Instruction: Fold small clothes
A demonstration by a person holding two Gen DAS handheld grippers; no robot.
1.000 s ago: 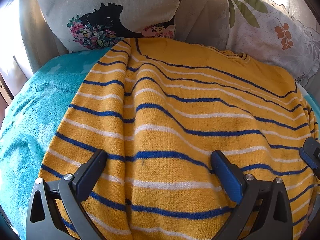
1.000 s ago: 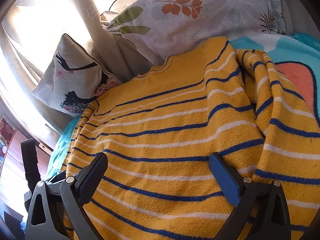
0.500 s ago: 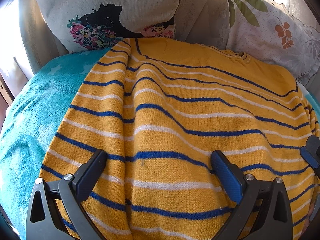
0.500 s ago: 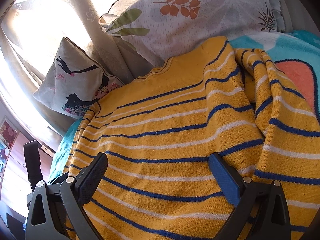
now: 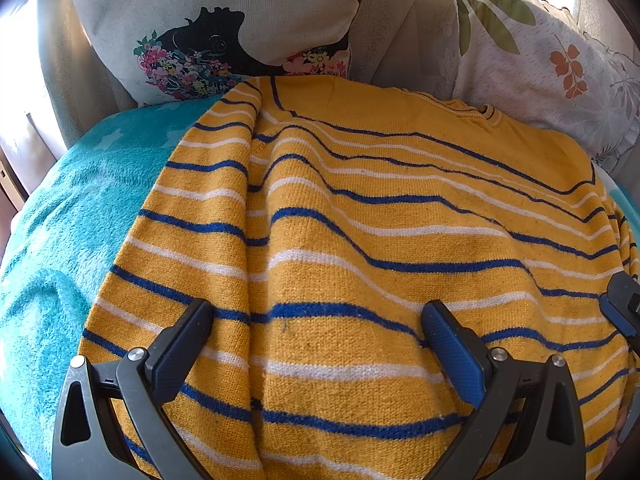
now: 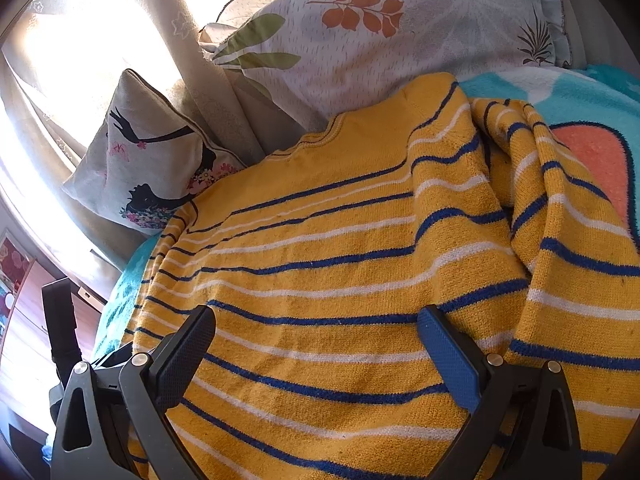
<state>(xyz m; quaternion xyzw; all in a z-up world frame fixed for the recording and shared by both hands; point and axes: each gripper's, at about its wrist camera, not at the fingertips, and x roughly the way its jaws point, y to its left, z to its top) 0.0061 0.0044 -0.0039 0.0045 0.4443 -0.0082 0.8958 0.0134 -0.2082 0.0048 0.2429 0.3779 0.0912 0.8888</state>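
A yellow sweater (image 5: 380, 240) with blue and white stripes lies spread on a teal blanket (image 5: 80, 208), collar toward the pillows. My left gripper (image 5: 316, 336) is open and empty, hovering over the sweater's lower part near its left side. My right gripper (image 6: 316, 340) is open and empty over the lower part of the sweater (image 6: 320, 248). The right sleeve (image 6: 560, 220) lies bunched beside the body. A tip of the right gripper shows at the left wrist view's right edge (image 5: 620, 304).
A pillow with a black bird print (image 5: 224, 28) and a leaf-print pillow (image 5: 540, 64) stand behind the sweater, with a beige curtain (image 6: 208, 92) between them. The blanket (image 6: 592, 148) has a coral patch at the right. Wooden furniture (image 6: 24, 304) stands left of the bed.
Both grippers stay open over the sweater. The right wrist view has shifted slightly; the sweater has not moved.
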